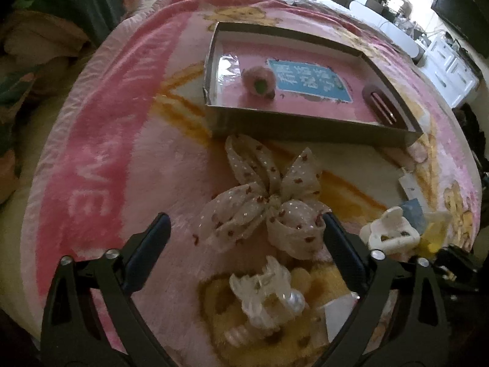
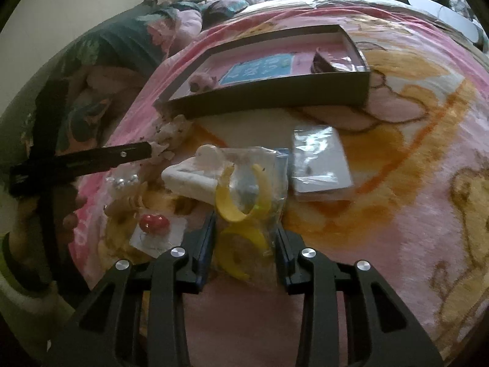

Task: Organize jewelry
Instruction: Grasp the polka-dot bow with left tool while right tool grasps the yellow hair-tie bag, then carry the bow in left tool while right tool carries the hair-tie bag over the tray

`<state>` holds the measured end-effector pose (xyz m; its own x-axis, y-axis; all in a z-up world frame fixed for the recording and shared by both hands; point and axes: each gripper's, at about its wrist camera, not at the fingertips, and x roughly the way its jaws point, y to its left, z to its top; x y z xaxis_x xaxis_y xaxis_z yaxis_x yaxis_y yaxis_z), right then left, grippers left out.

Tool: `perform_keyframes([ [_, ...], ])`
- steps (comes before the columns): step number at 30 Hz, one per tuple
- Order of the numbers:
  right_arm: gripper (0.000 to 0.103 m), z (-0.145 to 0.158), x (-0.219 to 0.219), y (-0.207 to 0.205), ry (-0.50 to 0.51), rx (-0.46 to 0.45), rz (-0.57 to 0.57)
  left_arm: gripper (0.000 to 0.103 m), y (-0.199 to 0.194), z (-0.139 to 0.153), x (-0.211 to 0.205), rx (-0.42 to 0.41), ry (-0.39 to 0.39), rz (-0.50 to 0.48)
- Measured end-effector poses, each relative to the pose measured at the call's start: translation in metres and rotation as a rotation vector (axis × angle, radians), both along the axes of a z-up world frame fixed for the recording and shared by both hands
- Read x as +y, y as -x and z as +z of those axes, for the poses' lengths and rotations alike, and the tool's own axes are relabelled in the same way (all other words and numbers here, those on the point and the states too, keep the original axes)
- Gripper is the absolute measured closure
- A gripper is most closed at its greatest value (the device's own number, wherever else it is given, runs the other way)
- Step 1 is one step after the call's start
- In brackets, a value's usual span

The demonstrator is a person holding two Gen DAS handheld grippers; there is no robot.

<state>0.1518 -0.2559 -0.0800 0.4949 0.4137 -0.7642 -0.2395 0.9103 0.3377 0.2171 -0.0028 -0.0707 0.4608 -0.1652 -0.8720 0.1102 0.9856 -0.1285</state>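
Observation:
A sheer cream bow (image 1: 262, 202) with red dots lies on the pink blanket between the fingers of my left gripper (image 1: 246, 227), which stands open around it. Its right pad (image 1: 336, 232) sits against one loop. Below the bow lies a white pearl claw clip (image 1: 266, 293). My right gripper (image 2: 246, 229) has its pads on both sides of a clear bag of yellow hoop earrings (image 2: 244, 205). The open dark box (image 1: 305, 125) (image 2: 275, 91) holds a pink scrunchie (image 1: 259, 81) and a brown hair clip (image 1: 382, 101).
A white claw clip (image 2: 192, 180) (image 1: 388, 235), a wrapped white card (image 2: 321, 165) and a red heart piece on a card (image 2: 154, 224) lie near the bag. One finger of the left gripper (image 2: 128, 154) reaches in from the left. Pillows line the bed's far left.

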Motion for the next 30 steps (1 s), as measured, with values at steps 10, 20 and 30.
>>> perform_keyframes([
  [10, 0.07, 0.014, -0.039, 0.013, -0.021, -0.018, -0.065, 0.082, -0.008, -0.003, -0.022, -0.011, -0.046, -0.065],
  [20, 0.07, 0.048, -0.053, 0.014, -0.017, -0.104, -0.083, 0.093, 0.009, 0.039, -0.013, -0.103, -0.005, -0.068],
  [30, 0.07, 0.082, -0.045, -0.012, -0.009, -0.162, -0.039, 0.093, 0.01, 0.089, -0.01, -0.188, 0.016, -0.075],
])
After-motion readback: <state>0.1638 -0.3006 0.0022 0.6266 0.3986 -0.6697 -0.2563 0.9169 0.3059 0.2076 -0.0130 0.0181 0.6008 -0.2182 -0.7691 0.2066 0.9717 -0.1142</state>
